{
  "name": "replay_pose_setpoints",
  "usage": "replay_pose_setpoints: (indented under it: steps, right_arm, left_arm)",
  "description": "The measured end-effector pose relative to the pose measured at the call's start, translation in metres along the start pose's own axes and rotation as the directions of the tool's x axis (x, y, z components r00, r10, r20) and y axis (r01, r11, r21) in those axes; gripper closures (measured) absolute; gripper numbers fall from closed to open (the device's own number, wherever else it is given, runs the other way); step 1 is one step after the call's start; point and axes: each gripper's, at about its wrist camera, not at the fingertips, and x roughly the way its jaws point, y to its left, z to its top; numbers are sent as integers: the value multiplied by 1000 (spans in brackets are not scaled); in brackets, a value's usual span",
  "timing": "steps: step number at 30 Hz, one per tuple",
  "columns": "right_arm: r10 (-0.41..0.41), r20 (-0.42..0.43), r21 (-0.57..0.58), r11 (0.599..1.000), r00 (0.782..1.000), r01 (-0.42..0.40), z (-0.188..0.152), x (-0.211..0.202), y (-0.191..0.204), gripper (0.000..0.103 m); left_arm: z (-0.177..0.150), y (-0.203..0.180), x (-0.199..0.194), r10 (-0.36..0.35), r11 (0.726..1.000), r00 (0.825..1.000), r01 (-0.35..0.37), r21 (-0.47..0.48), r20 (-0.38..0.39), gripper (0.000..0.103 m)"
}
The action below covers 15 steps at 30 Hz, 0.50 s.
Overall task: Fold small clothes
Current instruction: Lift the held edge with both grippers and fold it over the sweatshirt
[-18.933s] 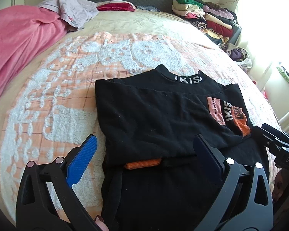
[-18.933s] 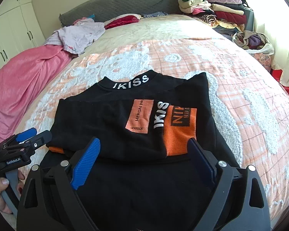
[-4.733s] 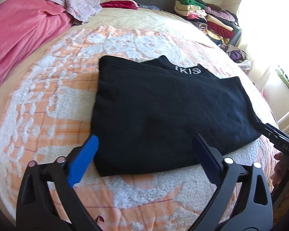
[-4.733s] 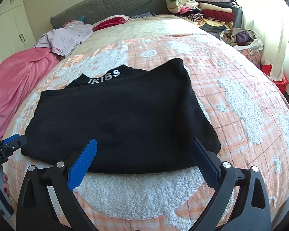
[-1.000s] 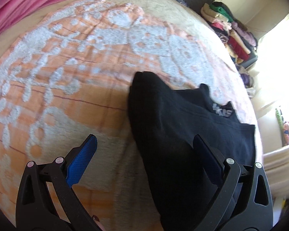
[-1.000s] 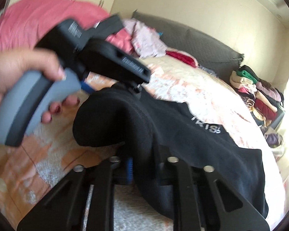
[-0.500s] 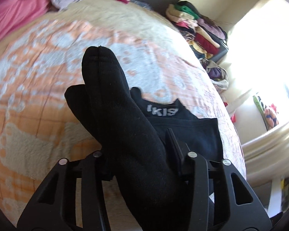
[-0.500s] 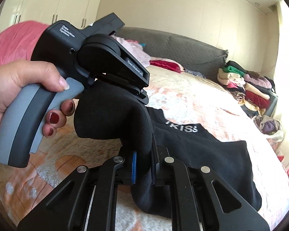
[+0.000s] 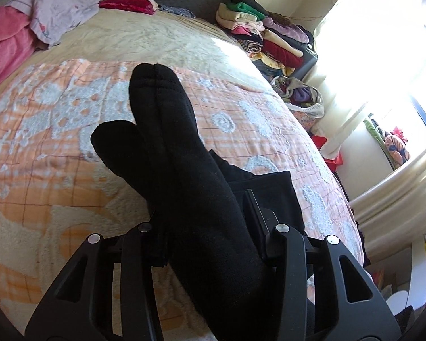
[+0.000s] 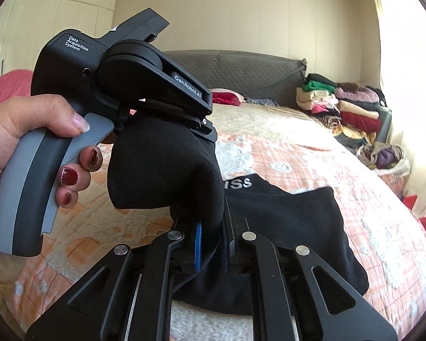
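- Black sweatshirt [image 10: 292,227] half off the bedspread [image 9: 42,170]: one side edge lifted, rest lying flat w/ white-lettered collar [image 10: 238,183] showing.
- Left gripper [image 9: 207,227] clamped on a thick bunch of that edge, jaws part-way apart.
- Right gripper [image 10: 213,244] pinched nearly closed on same edge, just beside it.
- Looks soft, thick, floppy, light; prob. sags between grips.
- Best hold: the two corners of the edge, spread apart, not bunched.

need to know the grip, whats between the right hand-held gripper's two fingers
A bunched fold of the black top, pinched in the right hand-held gripper; the right wrist view shows it.
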Motion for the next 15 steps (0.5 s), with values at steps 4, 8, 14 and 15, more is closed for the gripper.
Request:
replay_pose_setpoints:
  steps: [4,8,14,15]
  right_arm:
    - [-6,-7,36,999,1000,6,-5,-2,-10,94]
    - [-19,-22,75,997,1000,20,-9,-2,-22,94]
    - [-38,-38,106,994,999,42,-18,-1,-35,94]
    - [-38,-41,114,993,998,42,-20,-2,-37,94]
  left_arm:
    - [2,-17,12,-2,1000,1000,2,21,-10,69]
    - [2,-30,24,-2,999,1000,3,39,-25,69]
    - [1,-49,45,-3,998,998,7,59,-57,69]
    - [0,-53,49,-4,998,998,8,63,-63,69]
